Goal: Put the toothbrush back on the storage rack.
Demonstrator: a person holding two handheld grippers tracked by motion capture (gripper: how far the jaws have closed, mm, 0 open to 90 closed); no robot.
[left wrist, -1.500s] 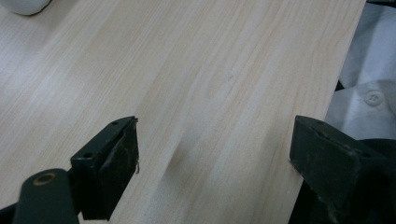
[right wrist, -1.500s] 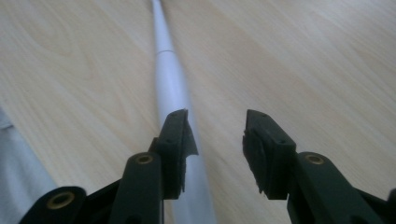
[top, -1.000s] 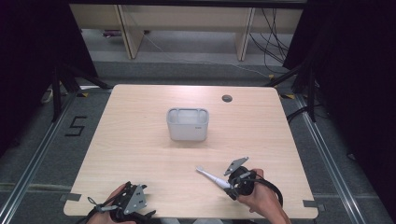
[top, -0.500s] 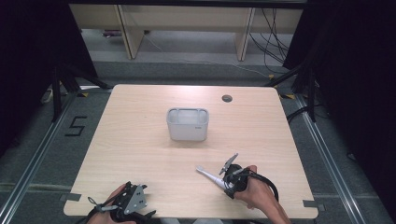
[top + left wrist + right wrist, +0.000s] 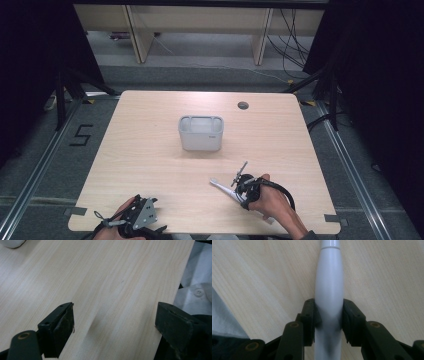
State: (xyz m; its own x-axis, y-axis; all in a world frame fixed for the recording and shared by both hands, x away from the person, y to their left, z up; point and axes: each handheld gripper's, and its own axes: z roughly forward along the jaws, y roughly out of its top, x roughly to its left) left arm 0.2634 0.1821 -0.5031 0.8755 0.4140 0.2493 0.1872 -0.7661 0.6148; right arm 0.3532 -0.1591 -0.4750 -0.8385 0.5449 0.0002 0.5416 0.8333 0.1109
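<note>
Grippers sit at the near edge of the pale wooden bench (image 5: 150, 150): going left to right, the left gripper (image 5: 134, 220) rests at about seven o'clock of the bench, its jaws spread wide over bare wood with nothing between them, well apart from everything else. Toward the centre, slightly to twelve o'clock, stands the small grey rectangular plastic bin (image 5: 201, 133), upright and open-topped. At about five o'clock lies the white, slender, tapered plastic handle (image 5: 329, 297), flat on the bench, and the right gripper (image 5: 329, 315) has just been closing its jaws, which now press both flanks of that handle. In the high view the handle's long axis runs from ten o'clock to four o'clock, its free tip aimed toward the bin. Judging from this, the right hand (image 5: 272, 205) is far nearer, so any lift falls to it.
</note>
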